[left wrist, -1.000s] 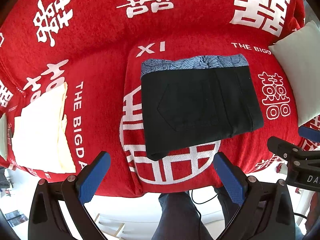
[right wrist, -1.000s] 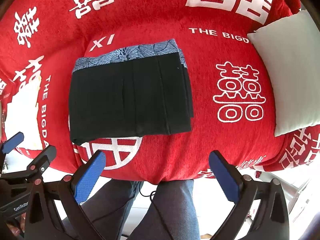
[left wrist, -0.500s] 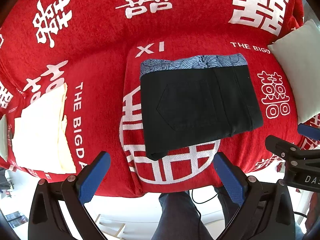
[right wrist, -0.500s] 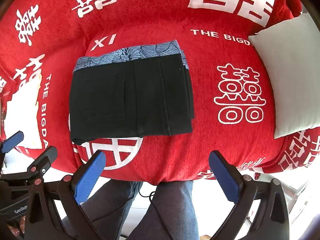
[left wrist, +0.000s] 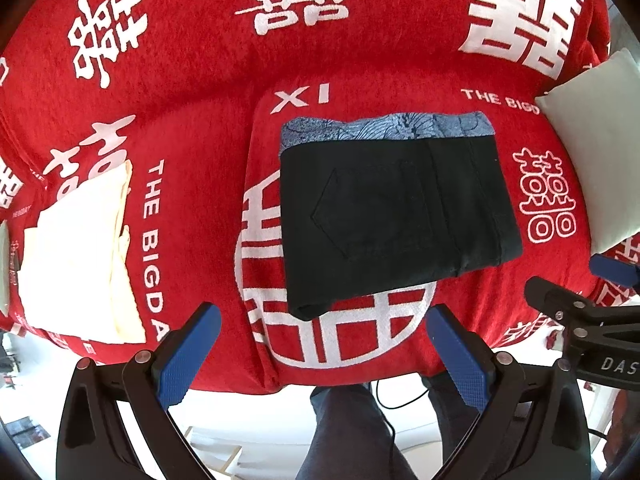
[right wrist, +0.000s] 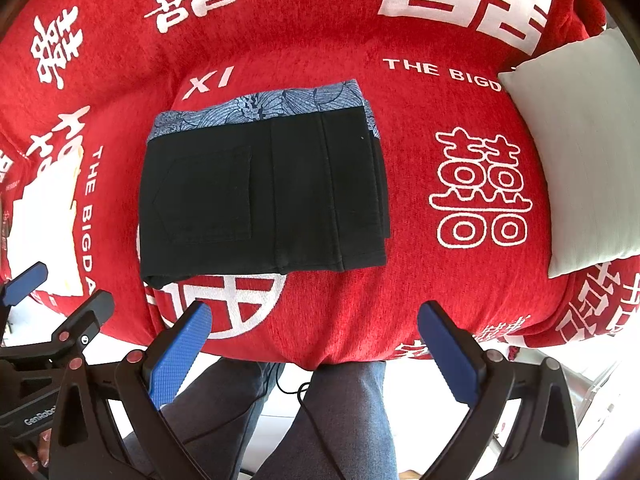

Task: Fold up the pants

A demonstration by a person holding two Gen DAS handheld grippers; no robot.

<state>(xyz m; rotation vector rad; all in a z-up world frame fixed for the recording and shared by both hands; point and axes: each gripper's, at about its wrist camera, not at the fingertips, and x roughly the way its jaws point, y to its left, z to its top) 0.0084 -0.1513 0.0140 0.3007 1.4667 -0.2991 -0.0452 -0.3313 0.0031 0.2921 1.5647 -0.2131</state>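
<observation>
Nearest the cameras, the left gripper (left wrist: 320, 344) and the right gripper (right wrist: 316, 344) both hang released and empty, blue-padded fingers spread wide, above the person's grey-trousered legs (right wrist: 320, 420) at the near edge of the table. Just beyond them, the black folded pants (left wrist: 392, 216) (right wrist: 260, 196) lie flat on the red cloth with white characters (left wrist: 200, 80) covering the table, a strip of blue patterned lining (right wrist: 260, 112) showing along their far edge. A cream folded cloth (left wrist: 76, 252) lies well to the left, and a pale grey cushion (right wrist: 580, 160) lies to the right.

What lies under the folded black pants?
A blue patterned garment peeks out along the far edge of the black pants; below is the red blanket. The rest is covered.
</observation>
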